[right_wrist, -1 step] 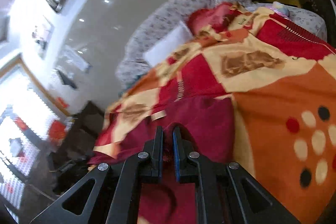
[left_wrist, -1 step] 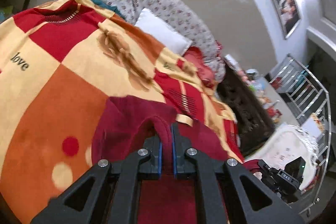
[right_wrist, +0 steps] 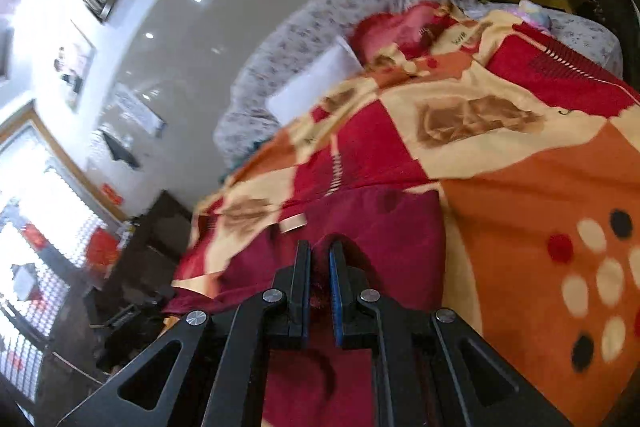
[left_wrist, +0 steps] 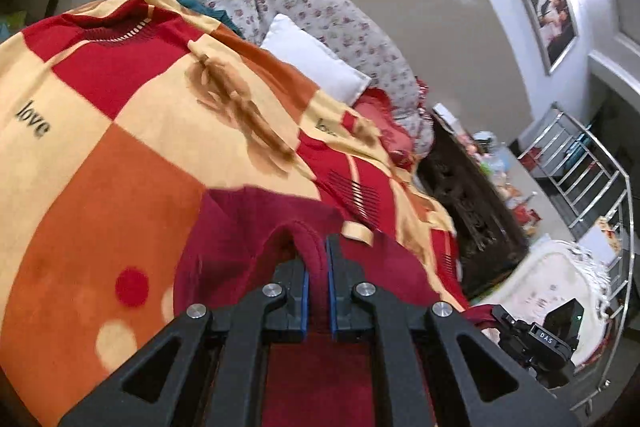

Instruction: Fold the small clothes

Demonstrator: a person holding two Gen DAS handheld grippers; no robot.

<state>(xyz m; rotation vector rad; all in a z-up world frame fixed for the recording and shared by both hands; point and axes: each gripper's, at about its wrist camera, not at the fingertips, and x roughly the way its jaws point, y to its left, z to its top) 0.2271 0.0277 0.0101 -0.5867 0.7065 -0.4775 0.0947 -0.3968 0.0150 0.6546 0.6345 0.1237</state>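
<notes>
Maroon garment on patchwork blanket, bed; left gripper, right gripper jaws clamping its fabric.

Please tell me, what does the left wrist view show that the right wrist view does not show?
Only the left wrist view shows the metal rack, the word "love" on the blanket, and the other claw's camera unit. Only the right wrist view shows the bright window and the blanket's black dots. Both show the patchwork blanket, the white pillow, and a claw shut on the dark red garment: left claw, right claw.
</notes>
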